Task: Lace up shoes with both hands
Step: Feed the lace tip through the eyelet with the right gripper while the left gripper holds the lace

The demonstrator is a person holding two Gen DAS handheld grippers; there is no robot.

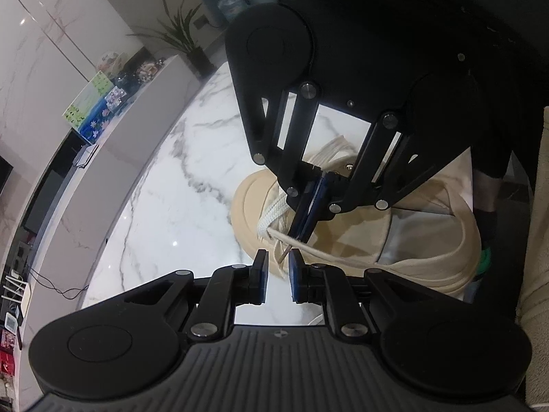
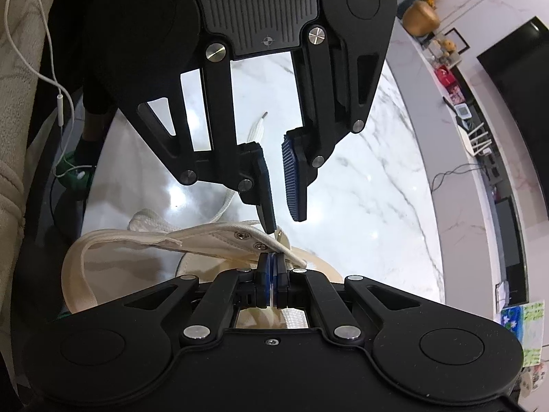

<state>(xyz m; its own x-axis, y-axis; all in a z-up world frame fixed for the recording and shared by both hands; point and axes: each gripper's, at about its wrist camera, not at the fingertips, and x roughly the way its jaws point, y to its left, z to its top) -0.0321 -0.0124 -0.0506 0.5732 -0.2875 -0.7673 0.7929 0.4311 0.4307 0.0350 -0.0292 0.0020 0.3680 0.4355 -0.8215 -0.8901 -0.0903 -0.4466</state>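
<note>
**On the marble tabletop, one gripper feeds the lace tip while the other waits to take it**

On the white marble tabletop (image 1: 164, 185) a cream canvas shoe (image 1: 346, 237) lies with its toe toward the far wall and its open collar toward the person. The two grippers face each other across its eyelet row, which explains why each camera sees the other tool head-on.

The right gripper (image 2: 271, 274) has its jaws clenched on the flat white lace (image 1: 274, 213), pinching it just behind the stiff tip. Holding it so near the end looks deliberate: a short free length stays rigid enough to steer, and the aglet (image 1: 284, 253) juts out beyond the pads, pointing at the opposite tool. The pinch sits right beside the metal eyelets (image 2: 259, 246) on the raised canvas flap (image 2: 212, 237), so the tip seems to be at or just through a hole; which side of the flap it has reached cannot be told.

The left gripper (image 1: 278, 271) hangs with jaws released, one pad on either side of the aglet and touching nothing. That gap is likely kept so the tip can pass between the pads before they close for the pull.

The other lace end (image 2: 258, 130) lies loose on the marble beyond the shoe. Lacing appears well short of done.
</note>
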